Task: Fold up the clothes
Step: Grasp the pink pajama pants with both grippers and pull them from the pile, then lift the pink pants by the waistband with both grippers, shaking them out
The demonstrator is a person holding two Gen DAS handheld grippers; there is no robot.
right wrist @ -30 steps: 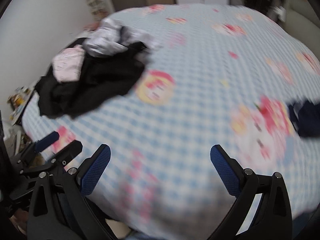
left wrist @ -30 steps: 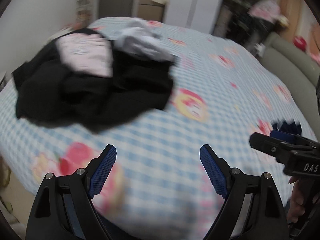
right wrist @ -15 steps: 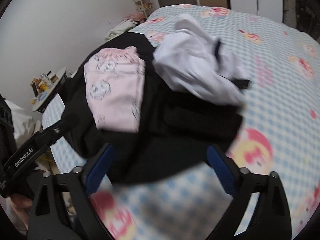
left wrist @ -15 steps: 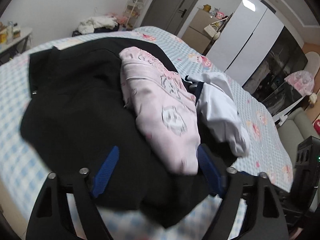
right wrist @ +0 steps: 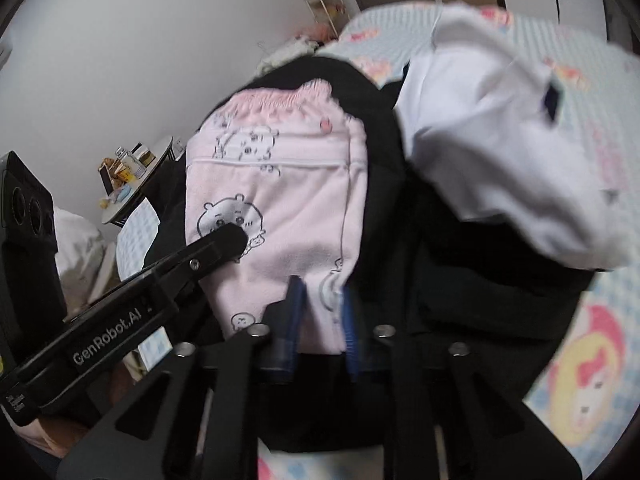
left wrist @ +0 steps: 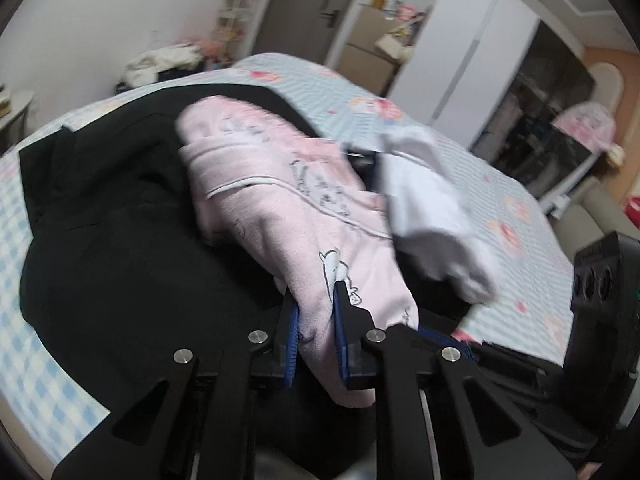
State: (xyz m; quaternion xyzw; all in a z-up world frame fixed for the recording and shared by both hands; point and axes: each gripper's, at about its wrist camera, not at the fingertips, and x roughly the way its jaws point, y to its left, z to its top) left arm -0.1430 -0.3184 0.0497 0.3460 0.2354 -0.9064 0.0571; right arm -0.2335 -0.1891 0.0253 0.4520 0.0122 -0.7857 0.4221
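My left tongs pinch the near hem of the pink printed garment – it lies atop the black clothing on the bed; just right, my right tongs clamp that hem too, white garment beyond

Bedroom with a checked bed

A blue-checked bedspread fills the middle; white wall upper left, grey door top centre, white wardrobe upper right, small round table at left.

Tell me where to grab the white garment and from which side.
Take the white garment at its loose near edge, coming from the right. It lies crumpled on the black garment, beside the pink trousers both grippers already clamp.
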